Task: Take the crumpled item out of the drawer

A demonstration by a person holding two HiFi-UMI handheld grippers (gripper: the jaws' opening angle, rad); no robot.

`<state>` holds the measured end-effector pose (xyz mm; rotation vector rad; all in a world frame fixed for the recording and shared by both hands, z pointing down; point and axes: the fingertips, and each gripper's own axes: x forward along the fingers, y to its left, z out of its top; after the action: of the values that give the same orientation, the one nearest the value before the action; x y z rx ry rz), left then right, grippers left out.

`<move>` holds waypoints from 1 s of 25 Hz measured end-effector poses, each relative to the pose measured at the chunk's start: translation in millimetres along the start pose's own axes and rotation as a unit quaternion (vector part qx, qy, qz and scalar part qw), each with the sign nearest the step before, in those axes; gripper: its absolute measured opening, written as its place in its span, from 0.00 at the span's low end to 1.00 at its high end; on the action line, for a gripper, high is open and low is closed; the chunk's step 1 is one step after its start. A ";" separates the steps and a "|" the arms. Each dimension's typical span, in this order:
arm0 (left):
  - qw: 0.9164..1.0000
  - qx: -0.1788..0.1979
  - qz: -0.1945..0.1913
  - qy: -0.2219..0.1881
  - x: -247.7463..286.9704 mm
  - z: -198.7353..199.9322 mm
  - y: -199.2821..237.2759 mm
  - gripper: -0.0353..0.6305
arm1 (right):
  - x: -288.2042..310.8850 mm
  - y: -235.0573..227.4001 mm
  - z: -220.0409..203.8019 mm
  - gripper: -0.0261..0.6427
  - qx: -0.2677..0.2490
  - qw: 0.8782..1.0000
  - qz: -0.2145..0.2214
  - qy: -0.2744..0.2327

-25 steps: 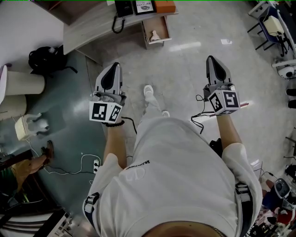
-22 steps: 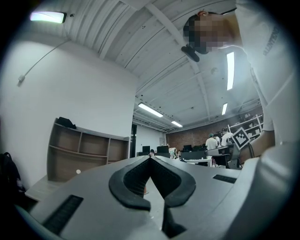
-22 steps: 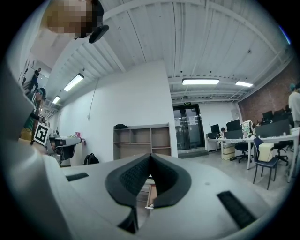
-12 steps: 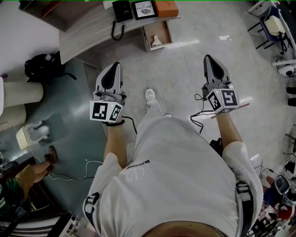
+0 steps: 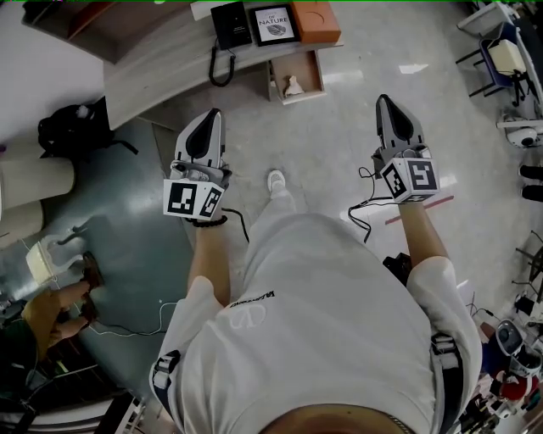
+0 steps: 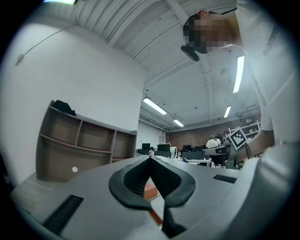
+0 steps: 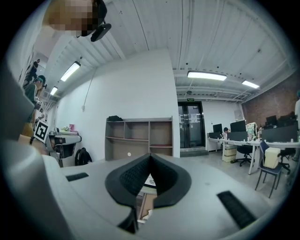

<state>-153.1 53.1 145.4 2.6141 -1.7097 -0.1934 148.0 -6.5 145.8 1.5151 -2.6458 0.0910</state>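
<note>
Drawer [image 5: 297, 75] — open wooden box, light-brown walls, rectangular, pulled out below the desk [image 5: 161, 63] edge, top-centre of head view. Its top is open.

Crumpled item [image 5: 293, 86] lies on the drawer floor. Small, off-white, lumpy, creased; paper or cloth, can't tell which. Sits approx. mid-drawer.

Desk top is grey wood-grain w/ a long straight edge. On it: black phone [image 5: 229, 24] w/ cord looping over the edge, framed card [image 5: 276, 24], orange box [image 5: 316, 19].

Left gripper [image 5: 210, 117]: grey hard plastic tapering to a point, black ribbed pads. Jaws closed tip to tip, nothing btwn them. Right gripper [image 5: 385, 103]: same build, jaws closed, empty. Both are held about level, pointing toward the desk, marker cubes at the rear.

Item vs grippers: well apart from both and ahead of them, roughly midway btwn the two tips sideways. In the right gripper view the drawer shows low down, through the gap behind the closed tips.

Room to move: an open stretch of glossy pale floor [image 5: 339, 144] lies btwn grippers and drawer, w/ one white shoe [image 5: 276, 180] on it. To the left the floor turns dull green-grey; a black backpack [image 5: 72, 127] sits near the desk end. To the right there is a red tape strip [image 5: 416, 210] on the floor, and a chair [image 5: 501, 51] at the far upper corner.
</note>
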 end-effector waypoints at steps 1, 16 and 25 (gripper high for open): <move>1.000 -0.001 -0.001 0.000 4.5 -1.2 6.6 0.05 | 7.8 1.1 -0.8 0.04 -0.001 1.000 0.000 0.002; 0.999 -0.014 -0.039 0.025 78.0 -28.8 57.4 0.05 | 92.9 -8.0 -34.1 0.04 -0.014 0.999 -0.002 0.040; 0.997 -0.023 -0.035 0.061 134.1 -77.8 45.1 0.05 | 144.6 -26.0 -91.8 0.04 0.015 0.995 0.042 0.084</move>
<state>-132.7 -92.0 213.2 2.5944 -1.5590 -0.0706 102.2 -134.7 253.0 1.3393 -2.5843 0.2545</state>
